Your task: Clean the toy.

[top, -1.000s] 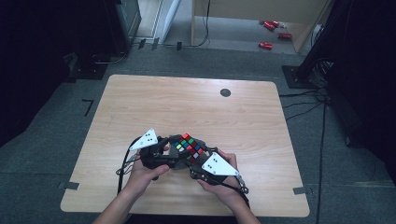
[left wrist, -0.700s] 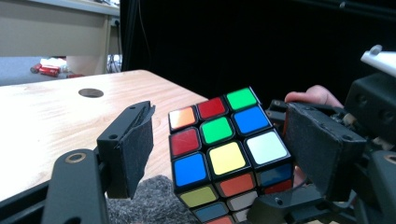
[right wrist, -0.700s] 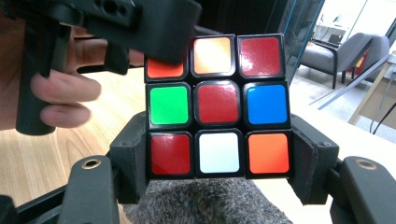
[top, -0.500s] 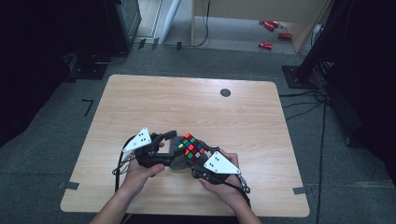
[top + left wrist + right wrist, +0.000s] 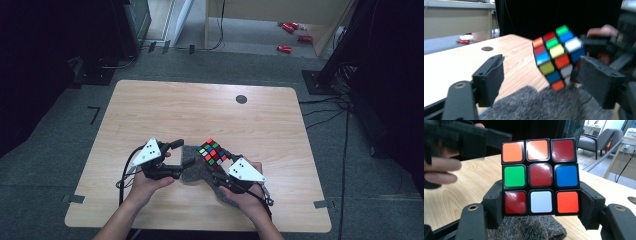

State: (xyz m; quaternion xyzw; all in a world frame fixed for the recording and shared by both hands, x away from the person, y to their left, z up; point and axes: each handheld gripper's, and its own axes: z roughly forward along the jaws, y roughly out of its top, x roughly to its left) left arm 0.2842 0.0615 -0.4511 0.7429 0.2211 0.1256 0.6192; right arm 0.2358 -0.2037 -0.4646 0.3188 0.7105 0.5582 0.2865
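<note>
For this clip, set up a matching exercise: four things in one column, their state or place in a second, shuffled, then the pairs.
Things:
1. left gripper
2. right gripper
3. grey cloth
4. dark round spot

States or places:
A. lies on the table under the grippers
B. clamped on the puzzle cube's bottom layer
C. jaws apart, gripping nothing
D. at the table's far side

Pairs: 1-C, 2-B, 3-A, 4-D
</note>
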